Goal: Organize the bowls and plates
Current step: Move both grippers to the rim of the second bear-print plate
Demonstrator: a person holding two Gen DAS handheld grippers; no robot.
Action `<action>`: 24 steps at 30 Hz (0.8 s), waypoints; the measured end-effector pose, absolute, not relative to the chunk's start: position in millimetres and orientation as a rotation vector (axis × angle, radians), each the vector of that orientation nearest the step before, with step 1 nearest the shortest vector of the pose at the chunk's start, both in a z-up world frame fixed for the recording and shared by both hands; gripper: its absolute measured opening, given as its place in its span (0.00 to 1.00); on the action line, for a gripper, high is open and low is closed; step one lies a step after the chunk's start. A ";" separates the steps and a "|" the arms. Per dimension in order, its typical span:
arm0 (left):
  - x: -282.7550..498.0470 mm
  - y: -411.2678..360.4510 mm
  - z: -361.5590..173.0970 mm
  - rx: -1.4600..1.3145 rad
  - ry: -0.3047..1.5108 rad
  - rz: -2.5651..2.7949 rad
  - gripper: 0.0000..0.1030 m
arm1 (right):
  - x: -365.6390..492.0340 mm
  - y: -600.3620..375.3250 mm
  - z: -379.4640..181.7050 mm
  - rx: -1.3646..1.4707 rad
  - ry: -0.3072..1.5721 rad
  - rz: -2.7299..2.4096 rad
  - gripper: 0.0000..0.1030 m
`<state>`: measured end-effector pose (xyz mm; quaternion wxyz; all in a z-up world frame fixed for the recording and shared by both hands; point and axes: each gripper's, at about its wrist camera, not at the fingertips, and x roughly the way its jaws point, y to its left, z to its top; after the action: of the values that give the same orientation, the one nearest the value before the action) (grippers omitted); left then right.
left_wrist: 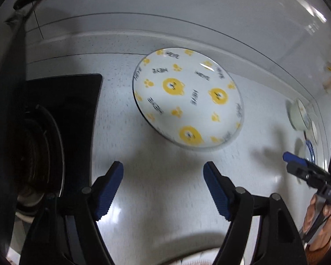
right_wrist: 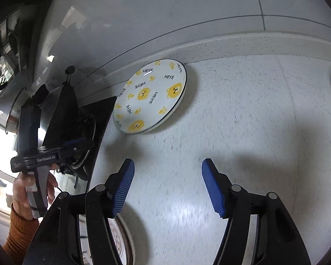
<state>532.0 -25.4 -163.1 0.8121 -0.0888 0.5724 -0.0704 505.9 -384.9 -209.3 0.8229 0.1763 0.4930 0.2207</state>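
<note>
- While both grippers hover above the speckled white bench (right_wrist: 242, 114), neither holds anything: the left gripper (left_wrist: 163, 170) and the right gripper (right_wrist: 167, 167) each have jaws apart, with only bare bench surface between the blue pads.
- The plate (left_wrist: 187, 97), white with yellow bear faces and paw prints, lies flat near the back edge of the bench, just beside the black cooktop (left_wrist: 61, 114) at the bench's left end. It touches neither gripper.
- More crockery (left_wrist: 300, 117) sits toward the right end of the back edge; it is too blurred to tell plate from bowl.
- Handling judgement: the plate appears to be glazed ceramic, so rigid, moderately heavy, smooth and breakable if dropped or knocked against the raised back lip.
- Recommended hold: the rim on the side nearest the grippers, one pad over the top face and one under the edge. A flat-lying plate offers little clearance beneath; tilting or sliding it toward open bench space may be needed first.
- Grip firmly; the glaze is likely slippery.
</note>
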 end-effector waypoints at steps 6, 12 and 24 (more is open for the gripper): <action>591.2 -15.6 -192.2 -0.228 1.246 -0.078 0.72 | 568.5 -374.5 -229.3 0.381 1.078 0.496 0.57; 626.7 -5.4 -212.5 -0.322 1.241 -0.103 0.68 | 614.6 -359.4 -247.6 0.377 1.108 0.513 0.57; 657.5 2.2 -228.0 -0.460 1.228 -0.212 0.57 | 653.3 -343.3 -264.1 0.376 1.164 0.569 0.25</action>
<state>657.5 2.2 -228.0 0.7875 -0.2134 0.5698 -0.0982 653.3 -343.3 -264.1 0.7809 0.1743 0.5388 0.2636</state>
